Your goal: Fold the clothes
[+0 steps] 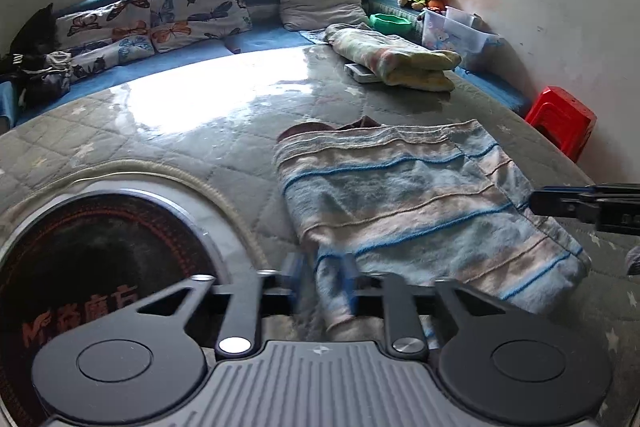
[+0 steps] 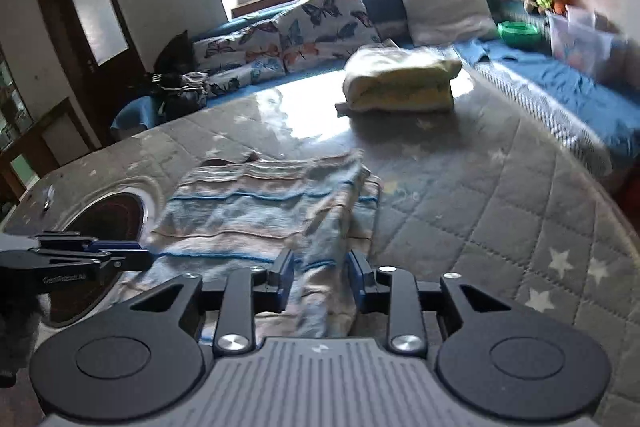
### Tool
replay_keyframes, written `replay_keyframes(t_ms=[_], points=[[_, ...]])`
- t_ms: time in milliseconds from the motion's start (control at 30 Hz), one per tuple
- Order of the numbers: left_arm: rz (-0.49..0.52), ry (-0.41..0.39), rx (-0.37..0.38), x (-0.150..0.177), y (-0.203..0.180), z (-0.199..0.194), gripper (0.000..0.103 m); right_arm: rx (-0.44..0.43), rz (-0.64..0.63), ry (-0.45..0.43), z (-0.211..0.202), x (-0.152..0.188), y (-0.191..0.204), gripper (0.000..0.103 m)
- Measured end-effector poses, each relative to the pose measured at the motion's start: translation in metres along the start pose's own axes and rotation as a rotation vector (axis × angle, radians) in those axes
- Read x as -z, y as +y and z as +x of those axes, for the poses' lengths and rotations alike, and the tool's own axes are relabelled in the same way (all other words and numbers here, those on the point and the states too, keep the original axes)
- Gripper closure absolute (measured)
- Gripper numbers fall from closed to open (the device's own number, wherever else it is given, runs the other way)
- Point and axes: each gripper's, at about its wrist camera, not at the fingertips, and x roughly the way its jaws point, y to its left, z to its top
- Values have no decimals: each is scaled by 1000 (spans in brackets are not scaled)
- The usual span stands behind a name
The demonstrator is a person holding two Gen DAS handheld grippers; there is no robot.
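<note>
A blue and beige striped garment [image 1: 416,203] lies partly folded on a round table with a grey quilted cover [image 1: 168,131]. It also shows in the right wrist view [image 2: 260,211]. My left gripper [image 1: 320,279] stands at its near left corner, with the cloth between its blue pads [image 1: 294,277], jaws a little apart. My right gripper [image 2: 320,277] stands at the garment's near right edge, jaws apart with cloth between them. Each gripper shows in the other's view: the right [image 1: 560,205], the left [image 2: 120,259].
A folded yellow and pastel blanket [image 1: 396,57] lies at the far side of the table. A round black cooktop [image 1: 92,267] is set into the table on the left. Butterfly cushions [image 1: 192,7] and a blue bench lie behind. A red stool [image 1: 560,121] stands at right.
</note>
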Motion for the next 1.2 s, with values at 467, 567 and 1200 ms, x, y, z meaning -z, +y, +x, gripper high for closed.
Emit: replay_keyframes(t_ms=[467, 567, 1200], points=[[37, -12, -11, 42, -10, -58, 28, 1, -98, -55, -46, 47, 60, 20], [31, -9, -28, 50, -12, -66, 21, 13, -77, -60, -51, 58, 63, 14], [40, -22, -77, 88, -20, -95, 0, 104, -65, -54, -67, 91, 81, 0]])
